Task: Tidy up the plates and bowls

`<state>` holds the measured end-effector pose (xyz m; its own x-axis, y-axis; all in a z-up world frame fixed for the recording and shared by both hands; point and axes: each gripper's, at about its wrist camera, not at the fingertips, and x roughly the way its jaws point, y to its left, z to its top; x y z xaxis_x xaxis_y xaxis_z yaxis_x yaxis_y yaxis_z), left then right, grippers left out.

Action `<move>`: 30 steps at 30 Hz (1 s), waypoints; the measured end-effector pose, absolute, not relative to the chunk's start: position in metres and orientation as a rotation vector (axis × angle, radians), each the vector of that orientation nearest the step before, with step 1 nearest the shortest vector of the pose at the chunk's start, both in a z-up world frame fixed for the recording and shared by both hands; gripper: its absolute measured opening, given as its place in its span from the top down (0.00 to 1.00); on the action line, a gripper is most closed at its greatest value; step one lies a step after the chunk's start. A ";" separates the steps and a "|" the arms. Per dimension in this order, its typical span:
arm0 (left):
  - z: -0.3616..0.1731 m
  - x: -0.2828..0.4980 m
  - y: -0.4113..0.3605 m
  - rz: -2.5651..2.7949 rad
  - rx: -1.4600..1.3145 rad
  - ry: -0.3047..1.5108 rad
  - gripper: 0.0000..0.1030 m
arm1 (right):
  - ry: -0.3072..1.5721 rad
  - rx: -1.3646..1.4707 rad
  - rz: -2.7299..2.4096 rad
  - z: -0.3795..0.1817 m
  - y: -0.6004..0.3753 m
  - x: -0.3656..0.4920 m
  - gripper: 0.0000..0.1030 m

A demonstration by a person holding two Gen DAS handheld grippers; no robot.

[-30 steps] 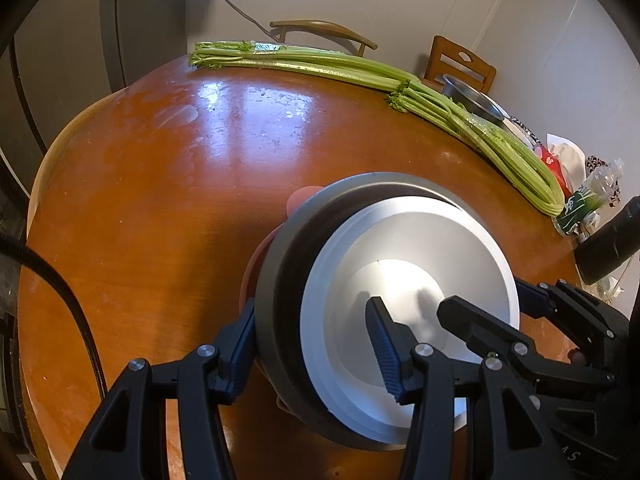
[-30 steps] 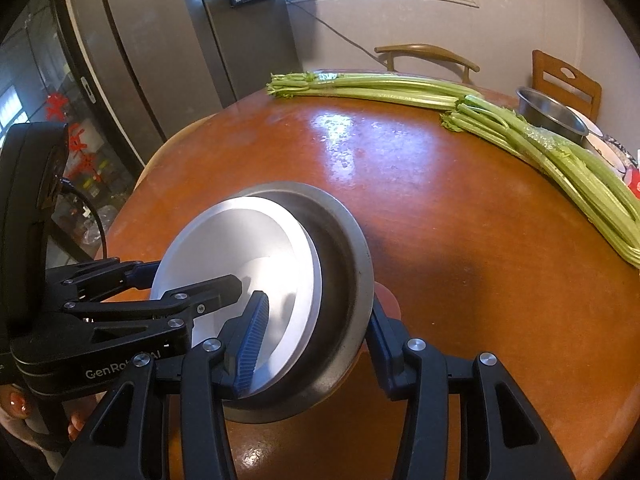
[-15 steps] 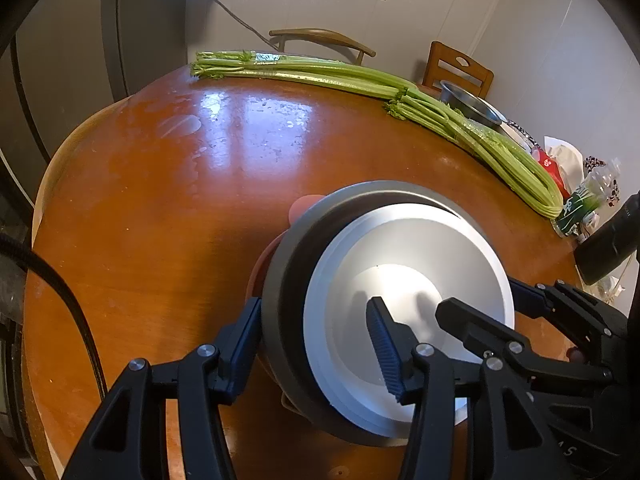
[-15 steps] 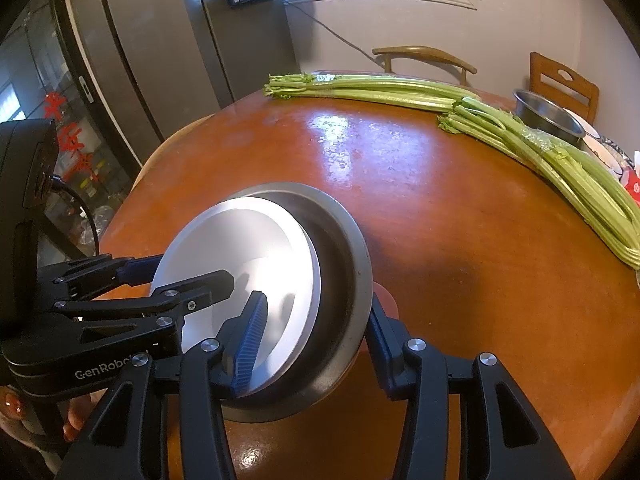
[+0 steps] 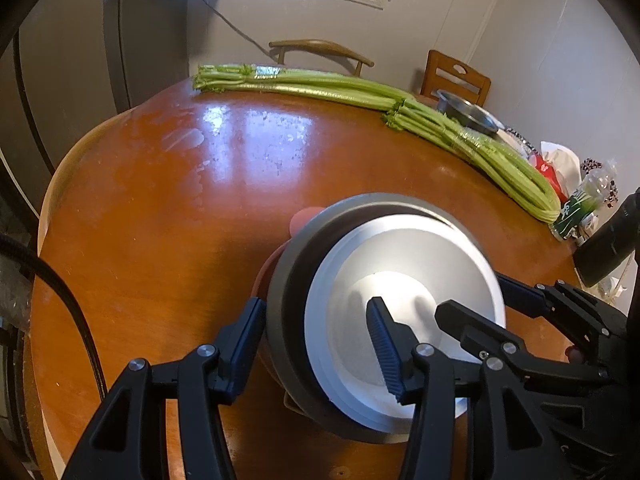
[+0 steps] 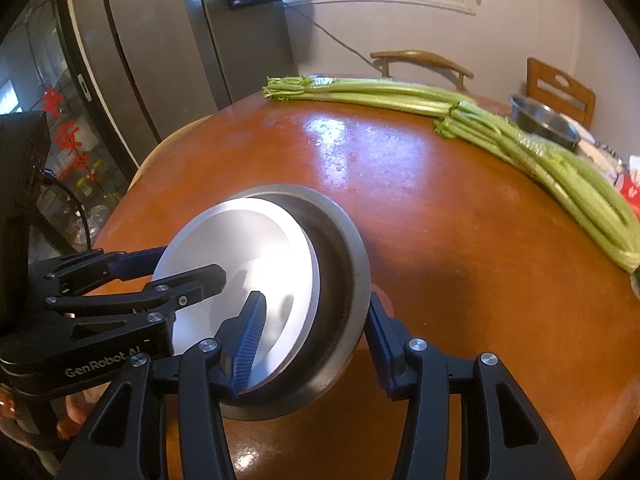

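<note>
So right up close, your left gripper [image 5: 316, 352] straddles the near-left rim of the stack: one finger sits outside the dark outer bowl [image 5: 288, 280], the other inside the silver bowl [image 5: 400, 280] nested in it. Whether those pads actually press the rims, you can't tell from either view. Your right gripper [image 6: 314, 344] straddles the opposite side the same way, and its jaws are opening with both rims between them. Something pinkish [image 5: 304, 218] peeks out from under the dark bowl, hard to identify. The stack sits near your edge of the round wooden table [image 5: 160, 208]. Beyond it you've got a wide bare stretch of glossy tabletop. Further back, celery stalks [image 5: 340, 88] run along the far edge and curve down the right side, with a steel bowl [image 5: 468, 114] and packaged clutter [image 5: 576, 204] just behind them. Two chairs [image 5: 320, 48] stand past the table edge.
</note>
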<state>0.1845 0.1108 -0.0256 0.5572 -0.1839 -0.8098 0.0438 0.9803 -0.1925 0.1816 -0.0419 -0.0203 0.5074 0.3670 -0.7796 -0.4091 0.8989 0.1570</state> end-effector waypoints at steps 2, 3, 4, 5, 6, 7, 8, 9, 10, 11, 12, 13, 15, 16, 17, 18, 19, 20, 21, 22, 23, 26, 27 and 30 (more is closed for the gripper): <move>-0.022 0.181 0.113 -0.137 -0.166 0.952 0.49 | 0.909 -0.048 0.468 -0.017 -0.043 0.180 0.46; -0.019 0.180 0.114 -0.137 -0.169 0.942 0.49 | 0.903 -0.046 0.471 -0.015 -0.044 0.180 0.45; -0.016 0.178 0.114 -0.137 -0.168 0.929 0.49 | 0.897 -0.047 0.473 -0.014 -0.044 0.179 0.45; -0.012 0.175 0.113 -0.135 -0.162 0.915 0.48 | 0.891 -0.050 0.472 -0.012 -0.045 0.178 0.45; -0.009 0.173 0.114 -0.131 -0.157 0.905 0.48 | 0.886 -0.051 0.470 -0.010 -0.045 0.177 0.45; -0.006 0.170 0.113 -0.127 -0.152 0.893 0.48 | 0.880 -0.049 0.470 -0.009 -0.046 0.176 0.44; -0.003 0.167 0.113 -0.126 -0.148 0.882 0.48 | 0.872 -0.047 0.469 -0.006 -0.047 0.174 0.44; 0.000 0.164 0.113 -0.122 -0.143 0.872 0.48 | 0.862 -0.047 0.468 -0.004 -0.048 0.172 0.44; 0.003 0.162 0.112 -0.117 -0.139 0.866 0.48 | 0.853 -0.048 0.467 -0.001 -0.049 0.170 0.44; 0.005 0.158 0.111 -0.113 -0.134 0.860 0.48 | 0.840 -0.053 0.466 0.002 -0.049 0.167 0.44; 0.008 0.156 0.110 -0.110 -0.132 0.857 0.48 | 0.823 -0.059 0.469 0.006 -0.050 0.163 0.43; 0.010 0.153 0.109 -0.107 -0.129 0.853 0.48 | 0.814 -0.060 0.468 0.008 -0.050 0.160 0.42; 0.015 0.145 0.107 -0.103 -0.126 0.843 0.48 | 0.791 -0.057 0.472 0.014 -0.053 0.151 0.39; 0.016 0.142 0.106 -0.103 -0.125 0.838 0.48 | 0.783 -0.052 0.473 0.016 -0.055 0.147 0.39; 0.019 0.137 0.105 -0.102 -0.122 0.832 0.48 | 0.776 -0.049 0.472 0.019 -0.057 0.143 0.39; 0.021 0.132 0.104 -0.099 -0.118 0.826 0.48 | 0.770 -0.046 0.470 0.021 -0.059 0.139 0.38; 0.023 0.127 0.103 -0.096 -0.115 0.819 0.48 | 0.763 -0.044 0.468 0.023 -0.061 0.135 0.38; 0.024 0.124 0.102 -0.095 -0.114 0.816 0.48 | 0.758 -0.044 0.466 0.024 -0.063 0.130 0.38; 0.025 0.118 0.100 -0.096 -0.112 0.813 0.48 | 0.752 -0.042 0.464 0.026 -0.065 0.124 0.38; 0.027 0.113 0.098 -0.095 -0.110 0.812 0.48 | 0.748 -0.039 0.466 0.027 -0.067 0.119 0.38; 0.027 0.110 0.096 -0.095 -0.108 0.810 0.48 | 0.747 -0.038 0.467 0.028 -0.069 0.115 0.38; 0.030 0.094 0.090 -0.089 -0.099 0.800 0.48 | 0.738 -0.035 0.467 0.029 -0.073 0.103 0.35; 0.030 0.091 0.088 -0.088 -0.097 0.800 0.47 | 0.735 -0.032 0.464 0.029 -0.075 0.099 0.34; 0.032 0.077 0.082 -0.075 -0.082 0.789 0.47 | 0.729 -0.025 0.465 0.029 -0.081 0.089 0.33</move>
<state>0.0769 0.0822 0.0320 0.7019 -0.0982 -0.7055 0.0369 0.9941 -0.1016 0.0887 -0.0811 0.0293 0.6488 0.4009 -0.6468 -0.4179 0.8980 0.1374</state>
